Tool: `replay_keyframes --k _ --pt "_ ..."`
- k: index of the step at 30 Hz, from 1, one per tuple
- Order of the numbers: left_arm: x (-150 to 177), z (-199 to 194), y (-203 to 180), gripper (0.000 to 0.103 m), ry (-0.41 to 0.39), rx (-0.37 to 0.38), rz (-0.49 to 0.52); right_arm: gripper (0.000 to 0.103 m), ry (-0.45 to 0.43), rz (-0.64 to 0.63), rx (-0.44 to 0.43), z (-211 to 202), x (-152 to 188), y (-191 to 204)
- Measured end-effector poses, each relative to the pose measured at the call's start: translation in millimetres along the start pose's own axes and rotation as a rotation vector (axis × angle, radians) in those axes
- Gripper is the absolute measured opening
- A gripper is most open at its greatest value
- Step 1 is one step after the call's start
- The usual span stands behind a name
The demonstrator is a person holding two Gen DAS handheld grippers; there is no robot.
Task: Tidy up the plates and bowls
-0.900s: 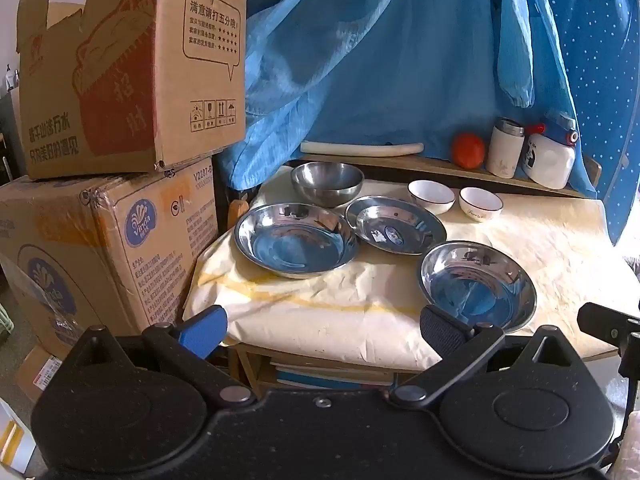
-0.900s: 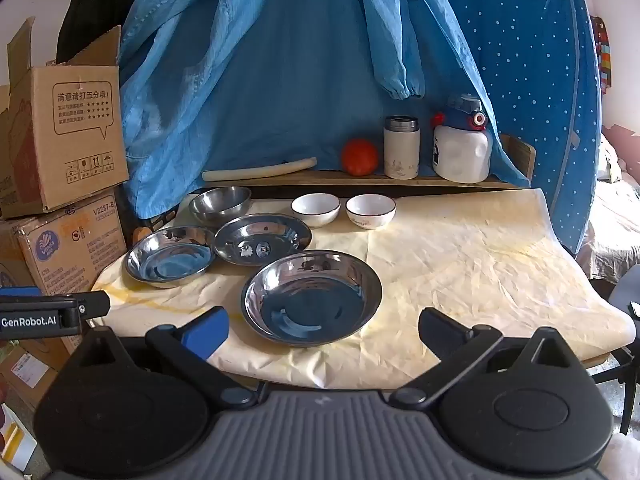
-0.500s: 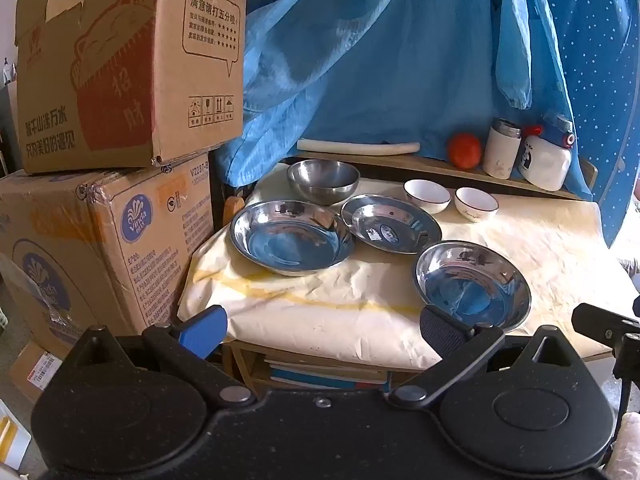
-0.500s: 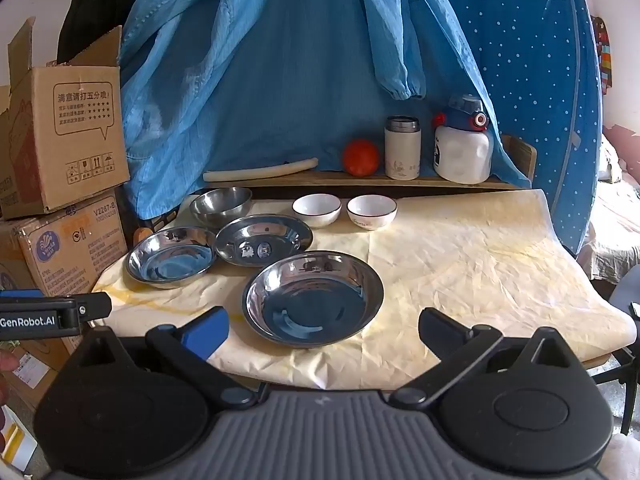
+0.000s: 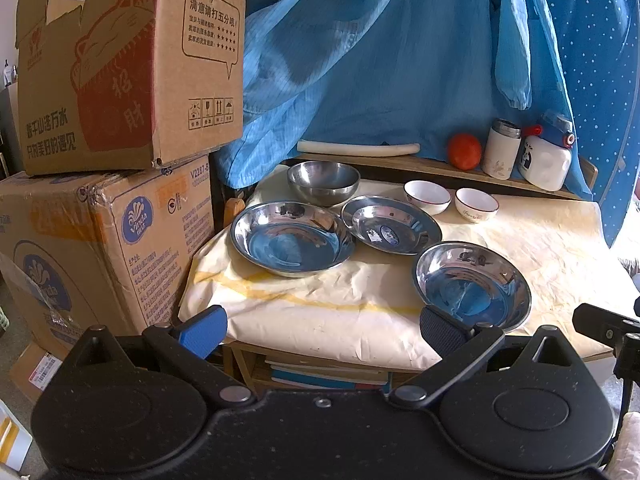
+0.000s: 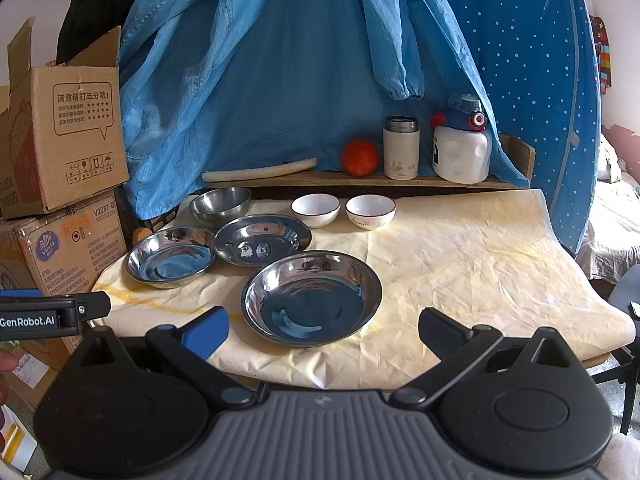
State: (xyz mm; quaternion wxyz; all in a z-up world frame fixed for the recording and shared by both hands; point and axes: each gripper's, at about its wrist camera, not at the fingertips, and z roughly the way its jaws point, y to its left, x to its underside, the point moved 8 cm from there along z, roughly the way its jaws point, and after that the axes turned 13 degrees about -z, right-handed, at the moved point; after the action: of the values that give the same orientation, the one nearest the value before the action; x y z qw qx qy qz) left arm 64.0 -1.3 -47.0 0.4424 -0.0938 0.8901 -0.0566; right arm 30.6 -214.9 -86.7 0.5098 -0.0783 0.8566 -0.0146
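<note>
You held both hand-held grippers off the counter's (image 6: 460, 264) near edge: left hand-held gripper (image 5: 320, 326) and right hand-held gripper (image 6: 322, 326) spread wide, nothing between the fingers. Three steel plates (image 6: 312, 298) lay at counter left; steel bowl (image 6: 220, 206) and two white bowls (image 6: 316, 209) behind them.
</note>
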Motion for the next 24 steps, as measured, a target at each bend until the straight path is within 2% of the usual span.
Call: replay_keyframes --k 24 --pt "-1.3 2.0 1.7 0.102 0.003 0.001 -0.001 0.103 0.001 0.000 0.000 2.0 -0.9 -0.8"
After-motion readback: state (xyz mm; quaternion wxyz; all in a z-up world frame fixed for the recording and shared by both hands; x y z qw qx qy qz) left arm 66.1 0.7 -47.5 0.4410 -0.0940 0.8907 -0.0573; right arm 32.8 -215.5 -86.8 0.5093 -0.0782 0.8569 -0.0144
